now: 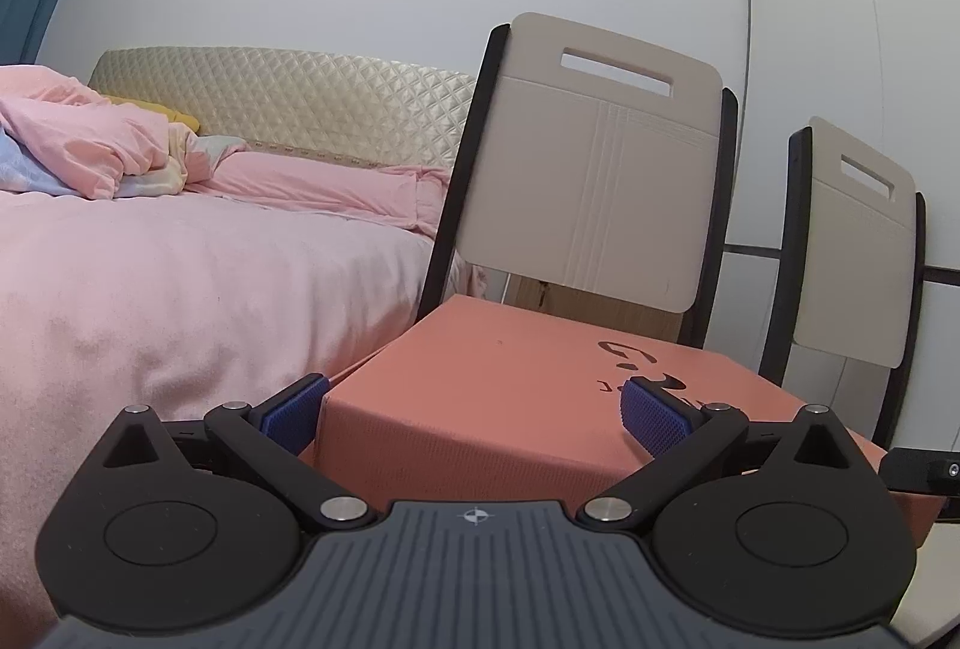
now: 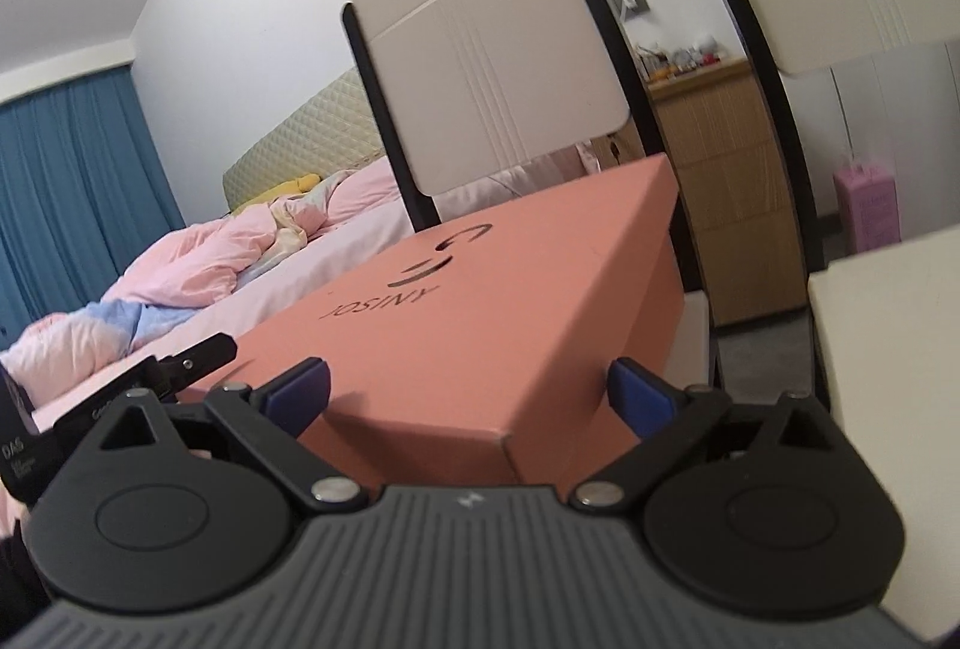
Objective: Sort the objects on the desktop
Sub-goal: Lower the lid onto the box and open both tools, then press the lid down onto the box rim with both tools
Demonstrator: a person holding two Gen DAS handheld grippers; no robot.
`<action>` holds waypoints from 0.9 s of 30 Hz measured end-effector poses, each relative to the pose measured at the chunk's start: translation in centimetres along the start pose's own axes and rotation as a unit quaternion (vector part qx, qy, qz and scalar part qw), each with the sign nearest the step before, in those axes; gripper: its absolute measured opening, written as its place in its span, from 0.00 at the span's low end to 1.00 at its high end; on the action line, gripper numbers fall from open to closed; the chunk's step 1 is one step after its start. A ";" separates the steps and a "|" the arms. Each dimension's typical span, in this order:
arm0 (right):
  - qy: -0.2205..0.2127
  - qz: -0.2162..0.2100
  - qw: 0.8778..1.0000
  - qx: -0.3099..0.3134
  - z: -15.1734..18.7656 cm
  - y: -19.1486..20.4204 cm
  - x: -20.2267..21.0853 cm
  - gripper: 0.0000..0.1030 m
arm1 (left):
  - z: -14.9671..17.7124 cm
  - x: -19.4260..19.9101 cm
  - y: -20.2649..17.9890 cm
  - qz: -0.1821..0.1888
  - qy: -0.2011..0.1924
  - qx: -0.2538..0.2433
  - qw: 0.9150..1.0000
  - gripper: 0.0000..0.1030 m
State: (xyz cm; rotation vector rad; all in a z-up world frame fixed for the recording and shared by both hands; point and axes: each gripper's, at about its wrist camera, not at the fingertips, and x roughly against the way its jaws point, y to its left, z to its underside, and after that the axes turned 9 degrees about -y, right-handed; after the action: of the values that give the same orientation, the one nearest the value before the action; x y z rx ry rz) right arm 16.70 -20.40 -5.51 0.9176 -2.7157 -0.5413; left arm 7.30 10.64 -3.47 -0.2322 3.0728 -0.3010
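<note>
Here, box (image 1: pixel 480 397) set on a chair seat by the bed (image 1: pixel 180 289), near corner straddled by each hand-held gripper, left (image 1: pixel 474 418) and right (image 2: pixel 468 394), both spread, pads apart from it, base hidden, lid print partly cut off.

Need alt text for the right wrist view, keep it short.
Open right tongs straddle the near corner of a salmon-pink shoebox printed "JOSINY", pads not pressing it. Behind stand two beige chair backs, a bed with pink bedding and a blue curtain.
</note>
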 end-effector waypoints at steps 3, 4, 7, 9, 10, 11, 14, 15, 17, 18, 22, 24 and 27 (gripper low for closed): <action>-0.006 -0.003 1.000 0.029 0.0 0.8 0.5 0.97 | 0.1 0.0 -0.1 0.001 0.001 -0.005 1.000 1.00; -0.008 -0.009 0.999 0.038 0.0 1.0 0.7 0.97 | 0.1 0.0 -0.1 0.001 0.001 -0.006 1.000 1.00; -0.013 -0.021 0.998 0.054 0.1 1.7 1.2 0.97 | 0.3 0.0 -0.3 -0.001 0.004 -0.011 1.000 1.00; -0.008 -0.029 0.999 0.045 0.3 1.7 1.3 0.97 | 0.3 -0.2 -0.5 -0.006 0.006 -0.017 1.000 1.00; -0.008 -0.029 0.999 0.045 0.5 1.7 1.3 0.97 | 0.4 -0.2 -0.5 -0.007 0.009 -0.017 1.000 1.00; -0.008 -0.029 0.998 0.047 0.7 1.8 1.3 0.97 | 0.3 -0.3 -0.5 -0.007 0.011 -0.017 1.000 1.00; -0.003 -0.031 0.997 0.076 0.9 2.2 1.5 0.97 | 0.3 -0.2 -0.3 -0.010 0.009 -0.016 1.000 1.00; -0.002 -0.031 0.996 0.083 1.0 2.3 1.6 0.97 | 0.2 -0.2 -0.2 -0.012 0.010 -0.014 1.000 1.00; -0.002 -0.026 0.995 0.092 1.2 2.3 2.0 0.97 | 0.3 -0.4 -0.2 -0.018 0.014 -0.013 1.000 1.00; 0.000 -0.021 0.995 0.098 1.3 2.3 2.1 0.97 | 0.3 -0.4 -0.2 -0.021 0.013 -0.014 1.000 1.00; 0.015 -0.005 0.996 0.093 1.7 1.6 2.3 0.96 | 0.4 -0.6 -0.2 -0.021 0.014 -0.012 1.000 1.00; 0.021 -0.002 0.996 0.086 1.9 1.1 2.2 0.94 | 0.5 -0.8 -0.4 -0.018 0.016 -0.014 1.000 1.00; 0.023 0.011 0.997 0.067 2.0 0.5 1.8 0.78 | 0.6 -1.2 -0.8 -0.024 0.013 -0.020 0.999 1.00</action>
State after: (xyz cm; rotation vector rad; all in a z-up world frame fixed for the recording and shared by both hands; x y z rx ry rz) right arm 14.43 -20.59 -7.02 0.9200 -2.7436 -0.3326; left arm 8.67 9.91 -3.82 -0.3069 3.1046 -0.2454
